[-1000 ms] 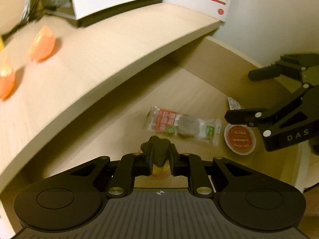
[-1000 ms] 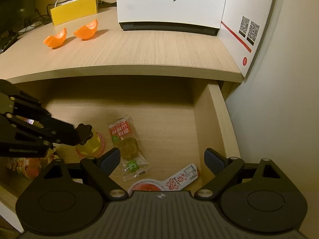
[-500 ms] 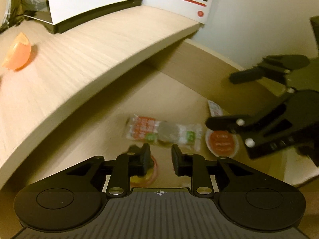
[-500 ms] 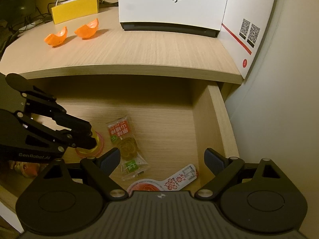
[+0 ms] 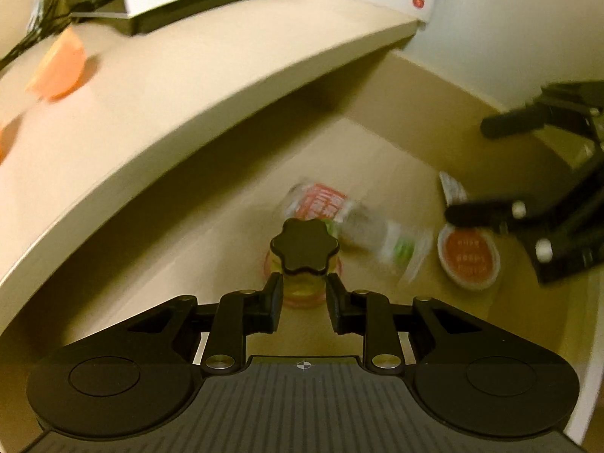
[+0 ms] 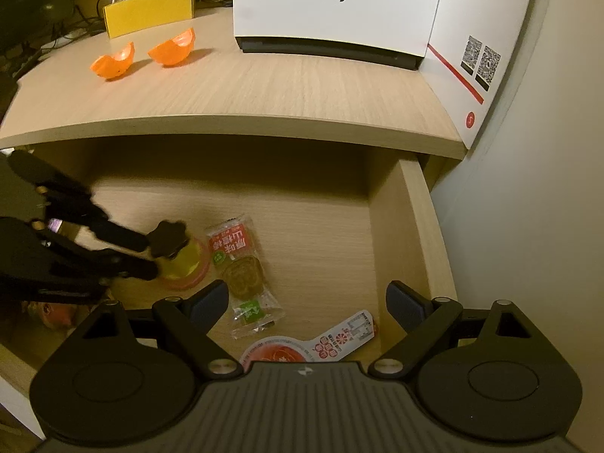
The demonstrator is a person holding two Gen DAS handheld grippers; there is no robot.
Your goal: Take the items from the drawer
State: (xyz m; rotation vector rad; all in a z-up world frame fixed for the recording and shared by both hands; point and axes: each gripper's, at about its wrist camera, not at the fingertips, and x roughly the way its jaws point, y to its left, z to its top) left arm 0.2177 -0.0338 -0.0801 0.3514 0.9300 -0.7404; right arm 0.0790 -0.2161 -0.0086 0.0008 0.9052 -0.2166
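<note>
The open wooden drawer (image 6: 411,234) holds a small yellow cup (image 6: 188,258) with a pink rim and a black flower-shaped top (image 5: 304,245). My left gripper (image 5: 304,290) reaches in from the left, its fingers pressed on both sides of the cup's yellow body (image 5: 302,287); it also shows in the right wrist view (image 6: 151,256). A clear snack packet (image 6: 238,264) with a red label lies just right of the cup. A round red-lidded cup (image 6: 275,353) lies at the drawer front. My right gripper (image 6: 307,300) hovers open over it, holding nothing.
The desk top (image 6: 264,87) overhangs the back of the drawer. On it are two orange halves (image 6: 171,47), a white aigo box (image 6: 336,3) and a yellow box (image 6: 149,7). An orange packet (image 6: 53,311) sits in the drawer's front left corner. A wall stands on the right.
My left gripper opened half a second ago, moved forward around the yellow cup, and its fingers have narrowed onto it. The right gripper has hardly moved.
</note>
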